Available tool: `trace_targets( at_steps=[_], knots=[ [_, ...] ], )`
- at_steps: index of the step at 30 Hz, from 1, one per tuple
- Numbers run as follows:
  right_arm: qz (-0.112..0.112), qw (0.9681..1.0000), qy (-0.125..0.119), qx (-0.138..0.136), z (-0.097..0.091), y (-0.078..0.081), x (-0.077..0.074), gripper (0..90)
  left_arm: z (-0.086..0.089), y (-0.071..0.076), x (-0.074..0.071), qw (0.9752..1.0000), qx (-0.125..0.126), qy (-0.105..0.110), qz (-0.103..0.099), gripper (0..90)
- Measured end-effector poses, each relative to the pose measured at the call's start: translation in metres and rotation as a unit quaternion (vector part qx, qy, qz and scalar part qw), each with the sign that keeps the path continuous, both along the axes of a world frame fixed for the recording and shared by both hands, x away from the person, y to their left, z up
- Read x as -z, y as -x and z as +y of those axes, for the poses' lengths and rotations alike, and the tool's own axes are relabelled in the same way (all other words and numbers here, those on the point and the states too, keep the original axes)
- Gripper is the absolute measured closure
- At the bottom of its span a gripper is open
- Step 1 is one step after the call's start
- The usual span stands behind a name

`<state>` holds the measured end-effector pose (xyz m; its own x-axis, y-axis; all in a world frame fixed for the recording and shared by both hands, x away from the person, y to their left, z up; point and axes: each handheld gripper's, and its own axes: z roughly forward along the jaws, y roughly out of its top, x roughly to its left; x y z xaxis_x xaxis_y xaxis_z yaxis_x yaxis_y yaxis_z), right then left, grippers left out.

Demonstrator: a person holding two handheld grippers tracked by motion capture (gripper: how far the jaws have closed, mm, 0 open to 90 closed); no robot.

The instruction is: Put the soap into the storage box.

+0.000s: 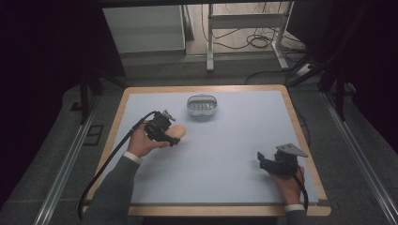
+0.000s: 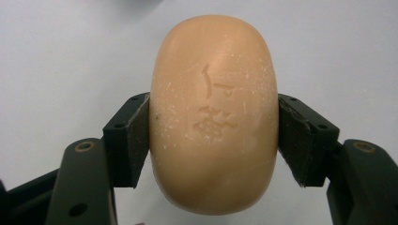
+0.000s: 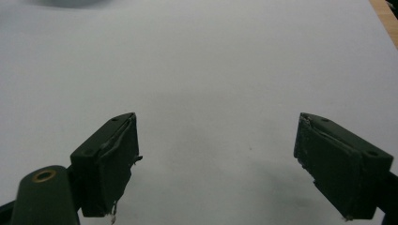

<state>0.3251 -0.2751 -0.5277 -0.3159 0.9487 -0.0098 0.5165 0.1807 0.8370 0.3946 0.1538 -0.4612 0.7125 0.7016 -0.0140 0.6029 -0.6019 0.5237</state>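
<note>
We see the left tool [image 2: 213, 136] clamped on a smooth peach-coloured oval bar of soap [image 2: 213, 112], near the clear oval plastic soap dish [image 1: 202, 105] on the pale blue counter [image 1: 225, 154]; the right tool [image 3: 216, 164], well apart from that dish, has its jaws spread with nothing between them

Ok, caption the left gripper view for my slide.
Left gripper fingers clamp a tan bar of soap above the pale table.

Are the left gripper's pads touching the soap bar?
Touching. In the left gripper view, both pads of the left gripper press flat against the sides of the soap bar, with no gap visible.
</note>
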Motion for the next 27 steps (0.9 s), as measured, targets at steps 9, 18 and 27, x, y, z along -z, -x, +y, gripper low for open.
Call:
trace_targets(
  at_steps=[9, 18, 27],
  knots=[
    [0.0, 1.0, 0.0, 0.0, 0.0, 0.0, 0.0, 14.5, -0.004, -0.009, -0.003, 1.0, -0.001, -0.003, -0.001, 32.9],
    [0.0, 1.0, 0.0, 0.0, 0.0, 0.0, 0.0, 14.5, -0.005, -0.017, -0.005, 1.0, -0.004, -0.005, -0.001, 32.9],
    [0.0, 1.0, 0.001, 0.0, 0.0, 0.0, 0.0, 14.5, -0.007, -0.023, -0.011, 1.0, -0.002, -0.009, -0.004, 32.9]
  ],
)
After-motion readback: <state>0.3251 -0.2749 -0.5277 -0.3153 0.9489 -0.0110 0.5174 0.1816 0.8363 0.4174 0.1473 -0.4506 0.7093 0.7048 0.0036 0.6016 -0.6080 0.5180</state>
